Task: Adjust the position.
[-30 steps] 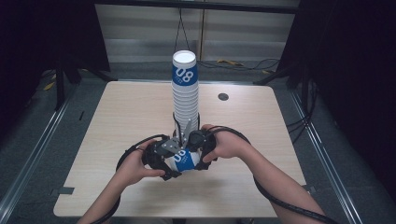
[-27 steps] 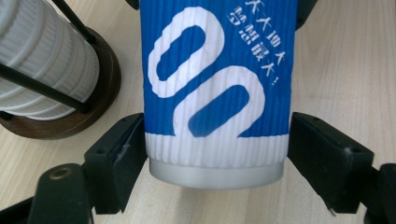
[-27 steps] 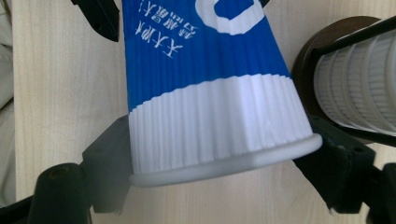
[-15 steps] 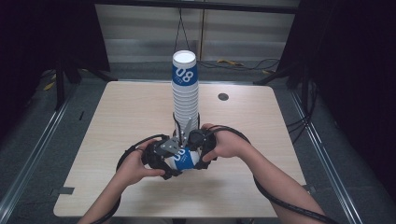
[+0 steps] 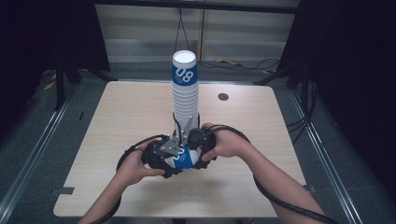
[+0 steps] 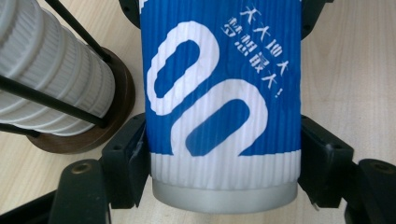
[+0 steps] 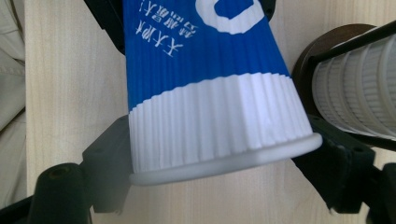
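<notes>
The blue and white ribbed paper cup [image 6: 223, 107] lies sideways above the table, its base end between the left fingers [image 6: 126, 163] and its rim end between the right fingers [image 7: 109, 163].

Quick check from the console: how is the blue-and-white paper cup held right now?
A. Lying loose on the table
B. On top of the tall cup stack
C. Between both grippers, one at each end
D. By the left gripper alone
C: the left gripper clamps the blue-and-white paper cup near its base, and the right gripper grips it near the rim.

Ribbed matt paper cup [image 6: 223, 116]; pale wood-grain table [image 5: 130, 116].
</notes>
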The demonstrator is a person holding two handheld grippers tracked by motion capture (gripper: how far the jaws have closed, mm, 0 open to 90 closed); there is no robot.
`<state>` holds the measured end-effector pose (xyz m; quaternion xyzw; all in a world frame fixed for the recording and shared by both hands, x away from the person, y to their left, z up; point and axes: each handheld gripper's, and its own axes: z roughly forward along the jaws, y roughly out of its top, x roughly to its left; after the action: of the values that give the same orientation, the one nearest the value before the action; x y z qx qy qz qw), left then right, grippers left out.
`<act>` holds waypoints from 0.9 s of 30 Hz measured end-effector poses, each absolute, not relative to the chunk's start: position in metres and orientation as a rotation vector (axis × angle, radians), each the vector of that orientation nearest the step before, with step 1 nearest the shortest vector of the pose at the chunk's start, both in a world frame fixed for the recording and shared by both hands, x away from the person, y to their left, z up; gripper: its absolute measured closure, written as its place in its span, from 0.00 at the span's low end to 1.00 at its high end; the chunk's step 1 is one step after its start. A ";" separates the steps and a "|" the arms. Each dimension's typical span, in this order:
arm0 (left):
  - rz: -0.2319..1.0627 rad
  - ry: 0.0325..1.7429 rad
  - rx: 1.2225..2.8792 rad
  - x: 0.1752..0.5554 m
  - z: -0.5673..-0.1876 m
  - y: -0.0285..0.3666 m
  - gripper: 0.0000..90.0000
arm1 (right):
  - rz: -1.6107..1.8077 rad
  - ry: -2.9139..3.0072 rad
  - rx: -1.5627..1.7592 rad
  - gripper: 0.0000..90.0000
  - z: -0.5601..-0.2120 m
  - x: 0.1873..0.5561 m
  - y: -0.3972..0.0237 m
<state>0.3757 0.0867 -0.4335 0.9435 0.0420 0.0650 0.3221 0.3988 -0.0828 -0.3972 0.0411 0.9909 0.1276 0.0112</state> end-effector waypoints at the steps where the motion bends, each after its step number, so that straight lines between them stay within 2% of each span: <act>1: 0.170 0.111 2.475 0.376 -0.434 0.087 0.32 | 0.401 3.091 0.127 0.21 -0.397 0.399 -0.083; 20: 0.195 0.098 2.488 0.375 -0.435 0.089 0.33 | 0.394 3.083 0.125 0.21 -0.397 0.398 -0.081; 27: 0.190 0.107 2.477 0.376 -0.434 0.091 0.33 | 0.452 3.066 0.129 0.18 -0.397 0.397 -0.082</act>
<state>0.3756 0.0914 -0.4342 0.9431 0.0409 0.0724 0.3219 0.3974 -0.0823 -0.3975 0.0417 0.9883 0.1457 0.0199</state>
